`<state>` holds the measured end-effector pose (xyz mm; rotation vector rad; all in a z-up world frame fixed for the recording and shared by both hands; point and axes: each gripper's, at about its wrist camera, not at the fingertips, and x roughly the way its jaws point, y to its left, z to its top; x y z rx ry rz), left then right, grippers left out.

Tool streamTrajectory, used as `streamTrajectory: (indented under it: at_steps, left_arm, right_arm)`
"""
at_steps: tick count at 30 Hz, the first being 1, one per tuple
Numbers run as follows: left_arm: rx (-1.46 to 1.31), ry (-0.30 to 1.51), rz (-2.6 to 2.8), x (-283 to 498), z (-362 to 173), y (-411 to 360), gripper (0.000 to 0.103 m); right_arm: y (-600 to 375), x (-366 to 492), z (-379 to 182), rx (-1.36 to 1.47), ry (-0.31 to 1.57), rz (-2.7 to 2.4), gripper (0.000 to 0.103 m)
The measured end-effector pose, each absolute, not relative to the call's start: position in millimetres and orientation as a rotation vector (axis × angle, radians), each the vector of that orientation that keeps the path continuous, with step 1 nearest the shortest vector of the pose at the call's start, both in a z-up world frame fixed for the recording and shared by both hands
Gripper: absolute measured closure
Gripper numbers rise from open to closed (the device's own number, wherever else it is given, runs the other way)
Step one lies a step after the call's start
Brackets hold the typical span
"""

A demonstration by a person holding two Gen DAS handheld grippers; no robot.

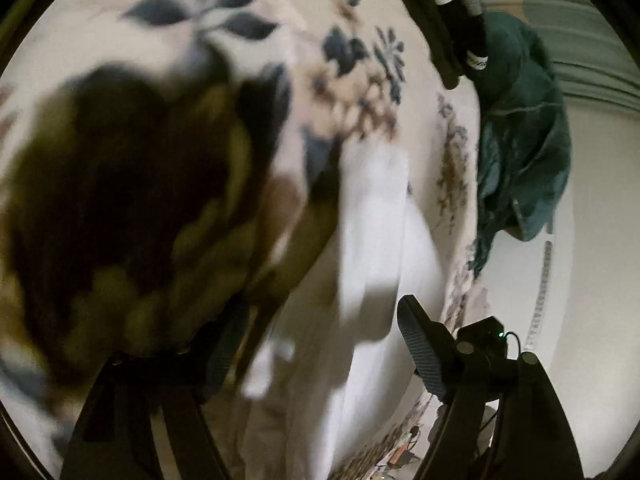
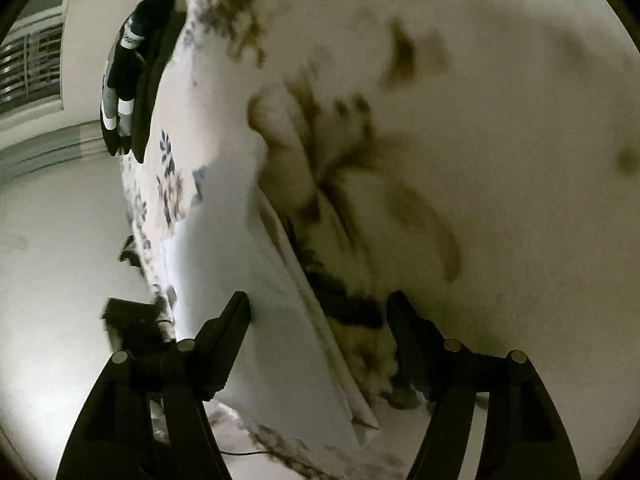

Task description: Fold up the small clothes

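A white garment (image 1: 372, 240) lies on a floral bed cover (image 1: 360, 60), blurred by motion. In the left wrist view my left gripper (image 1: 316, 344) is open just above it, the right finger (image 1: 420, 344) clear, the left finger partly lost in blur. A dark brown and olive blurred mass (image 1: 132, 208) fills the left of that view. In the right wrist view my right gripper (image 2: 318, 320) is open, its fingers either side of the white garment (image 2: 288, 320), which shows a folded edge. A dark patterned cloth (image 2: 352, 312) lies beside it.
A teal garment (image 1: 520, 132) hangs off the bed's edge at the right. Dark socks with white and grey bands (image 1: 460, 8) lie at the bed's far edge, also in the right wrist view (image 2: 128, 80). Pale floor (image 2: 52, 260) lies beyond the bed.
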<state>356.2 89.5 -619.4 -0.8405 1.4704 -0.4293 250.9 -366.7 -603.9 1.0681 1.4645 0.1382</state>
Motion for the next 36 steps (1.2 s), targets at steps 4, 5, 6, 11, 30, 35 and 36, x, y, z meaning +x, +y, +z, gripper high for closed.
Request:
streamTrajectory:
  at_steps: [4,5,6,11,30,35,36]
  left_arm:
    - [-0.769,1.412,-0.255,302,-579,109,0.028]
    - [-0.771,1.411,-0.219,286,-572,112,0.028]
    - [-0.788,1.417,-0.185,272,-569,115,0.028]
    - [-1.033,1.500,-0.128,227,-589,109,0.028]
    - [-1.095,1.290,-0.003,259,-586,178,0.089]
    - [-0.975,1.389,-0.174,275,-591,143,0.035]
    - [-0.972,1.393,-0.213,282,-591,134,0.035]
  right_arm:
    - [-370,240,-594,1.107,1.431,0.103,0.031]
    - [-369,234,-586,1.096,1.423,0.078,0.031]
    - [-369,228,-578,1.092,1.419,0.049,0.031]
    - [-346,169,-555,1.171,1.443,-0.080,0.031]
    - [-283,140,-609,1.503,1.397,-0.127,0.092]
    - [-280,154,-595,1.340,1.492,-0.075,0.063]
    - [-281,156,-587,1.262,1.526,-0.063,0.042]
